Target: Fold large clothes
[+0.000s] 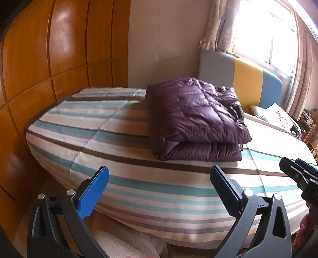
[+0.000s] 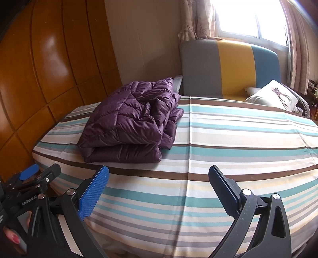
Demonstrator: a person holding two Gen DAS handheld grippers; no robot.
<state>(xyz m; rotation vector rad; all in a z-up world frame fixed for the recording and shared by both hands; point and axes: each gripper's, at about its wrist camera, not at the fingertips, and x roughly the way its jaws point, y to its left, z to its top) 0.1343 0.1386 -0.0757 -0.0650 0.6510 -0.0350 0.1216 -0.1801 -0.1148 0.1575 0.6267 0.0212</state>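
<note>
A purple quilted down jacket [image 1: 194, 119] lies folded in a thick bundle on the striped bed [image 1: 123, 154]; it also shows in the right wrist view [image 2: 131, 121] at the bed's left part. My left gripper [image 1: 159, 188] is open and empty, held in front of the bed's near edge, short of the jacket. My right gripper [image 2: 158, 190] is open and empty over the near edge of the bed [image 2: 228, 142], to the right of the jacket. Each gripper shows at the edge of the other's view, the right one [image 1: 298, 172] and the left one [image 2: 37, 178].
A wooden wardrobe [image 1: 49, 59] stands close along the bed's left side. A grey, yellow and blue headboard [image 2: 228, 67] and a white pillow [image 2: 272, 97] are at the far end. A curtained bright window [image 2: 248, 17] is behind.
</note>
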